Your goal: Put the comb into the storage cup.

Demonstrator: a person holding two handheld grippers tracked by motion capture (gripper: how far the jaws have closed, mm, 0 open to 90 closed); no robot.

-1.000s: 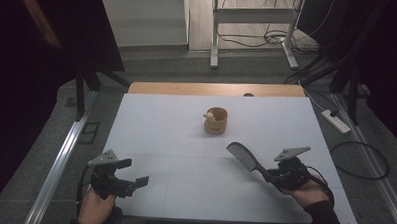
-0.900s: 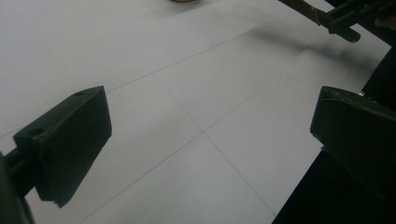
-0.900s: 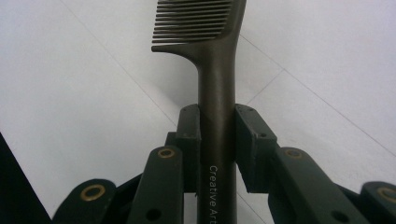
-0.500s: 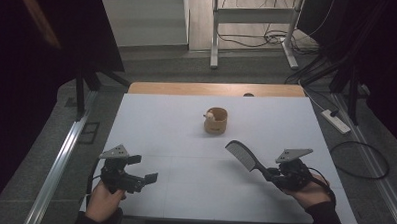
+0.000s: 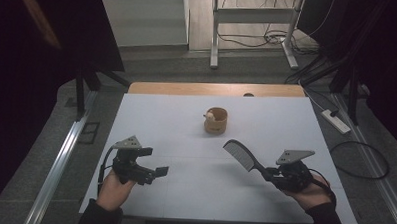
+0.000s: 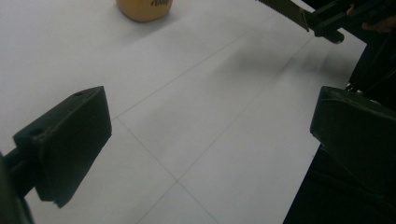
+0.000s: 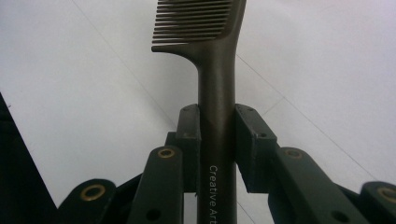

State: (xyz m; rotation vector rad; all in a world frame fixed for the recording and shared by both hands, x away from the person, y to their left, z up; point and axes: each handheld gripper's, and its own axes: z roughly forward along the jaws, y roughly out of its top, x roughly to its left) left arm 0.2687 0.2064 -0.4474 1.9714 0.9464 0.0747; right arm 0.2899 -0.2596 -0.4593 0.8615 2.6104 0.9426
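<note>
**Comb held above the table**

The dark comb [image 5: 241,155] sits pinched by its handle between the 2 jaws of the right gripper [image 5: 272,173], teeth end angled toward the small wooden cup [image 5: 216,120] mid-table. The left gripper [image 5: 157,171] hangs over the white table [image 5: 185,141], jaws spread wide, holding nothing.

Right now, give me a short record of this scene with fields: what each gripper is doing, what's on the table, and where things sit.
surface: white table
left gripper: open, empty, over the near left part of the table
right gripper: shut on the comb's handle
comb: dark, toothed end pointing away from the person, toward the cup
cup: small tan cup, upright, middle of the table, toward the far side, something pale inside
printing: handle reads "Creative Art", the rest cut off
</note>
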